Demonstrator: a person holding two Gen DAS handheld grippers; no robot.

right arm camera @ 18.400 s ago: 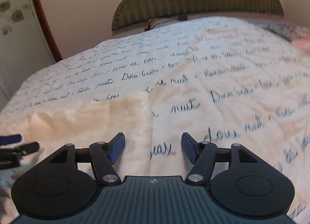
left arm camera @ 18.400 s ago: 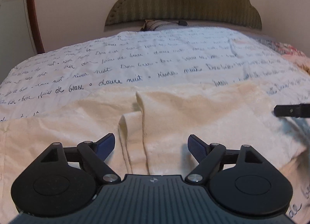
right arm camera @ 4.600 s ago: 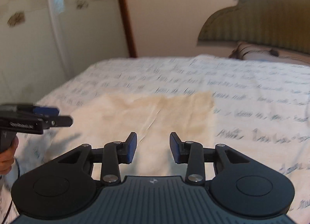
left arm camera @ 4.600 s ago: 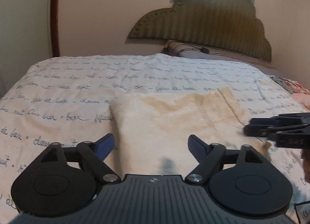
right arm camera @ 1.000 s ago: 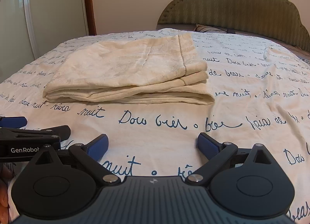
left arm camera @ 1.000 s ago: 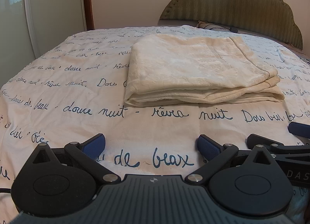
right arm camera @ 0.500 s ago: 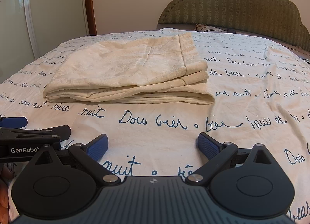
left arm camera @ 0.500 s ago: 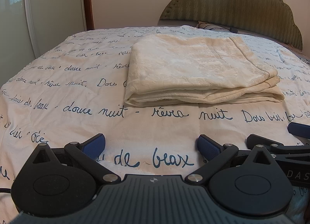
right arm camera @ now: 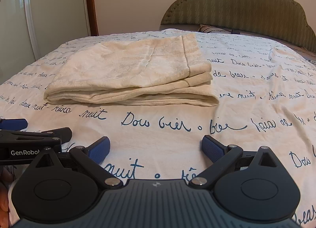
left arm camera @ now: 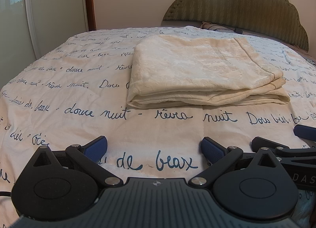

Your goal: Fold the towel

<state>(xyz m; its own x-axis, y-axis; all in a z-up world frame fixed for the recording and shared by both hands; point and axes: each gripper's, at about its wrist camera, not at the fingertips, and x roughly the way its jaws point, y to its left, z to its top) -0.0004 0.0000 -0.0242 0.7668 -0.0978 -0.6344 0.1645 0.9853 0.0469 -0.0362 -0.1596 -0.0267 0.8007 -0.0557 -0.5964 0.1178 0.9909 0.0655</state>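
A cream towel (left arm camera: 199, 74) lies folded into a thick rectangle in the middle of the bed, also seen in the right wrist view (right arm camera: 134, 78). My left gripper (left arm camera: 155, 148) stands open over the bedspread, well short of the towel, with nothing between its blue pads. My right gripper (right arm camera: 156, 148) is open too, equally far back and empty. In the left wrist view the right gripper pokes in at the right edge (left arm camera: 284, 143). The left gripper shows at the left edge of the right wrist view (right arm camera: 29, 135).
The bed is covered by a white bedspread (left arm camera: 88, 113) printed with dark blue handwriting. A green padded headboard (left arm camera: 246, 10) and a pillow (left arm camera: 213, 25) stand at the far end. A wardrobe with flower decals (right arm camera: 49, 10) stands left. Part of a hand (right arm camera: 4, 194) shows at the lower left.
Since 4.6 s ago both grippers have drawn back from the towel, which now lies folded thicker. Nothing has visibly moved in the last second.
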